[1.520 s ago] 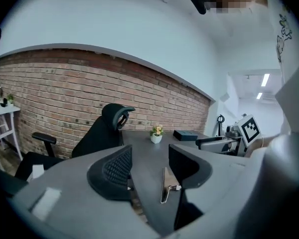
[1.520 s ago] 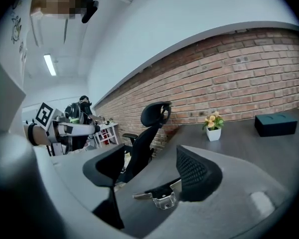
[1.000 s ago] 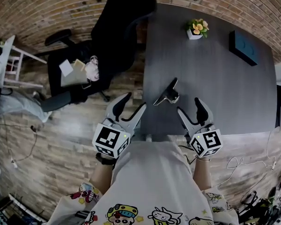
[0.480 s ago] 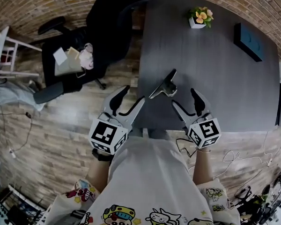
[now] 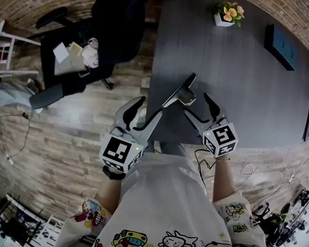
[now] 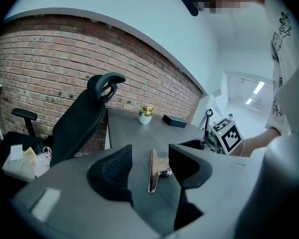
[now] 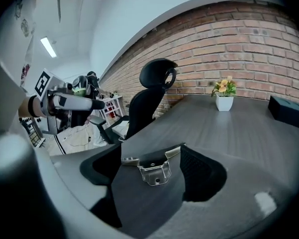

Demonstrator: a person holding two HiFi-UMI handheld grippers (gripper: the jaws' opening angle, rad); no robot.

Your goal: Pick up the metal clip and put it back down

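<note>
Right gripper [image 5: 195, 105], head view: jaws wide, just been opening; metal clip [image 5: 181, 92] lies on table [image 5: 237, 76] near its edge.
Left gripper view: left gripper [image 6: 148, 163] open, empty.
Right gripper view: clip between jaws, untouched. Judged light, stiff, slippery; pinch across folded body.

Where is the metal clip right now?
In the head view the metal clip lies on the dark table near its front left corner, just ahead of the open right claw, with the left claw to its left.

Dim, even light; fisheye bending at edges, slight blur.
</note>
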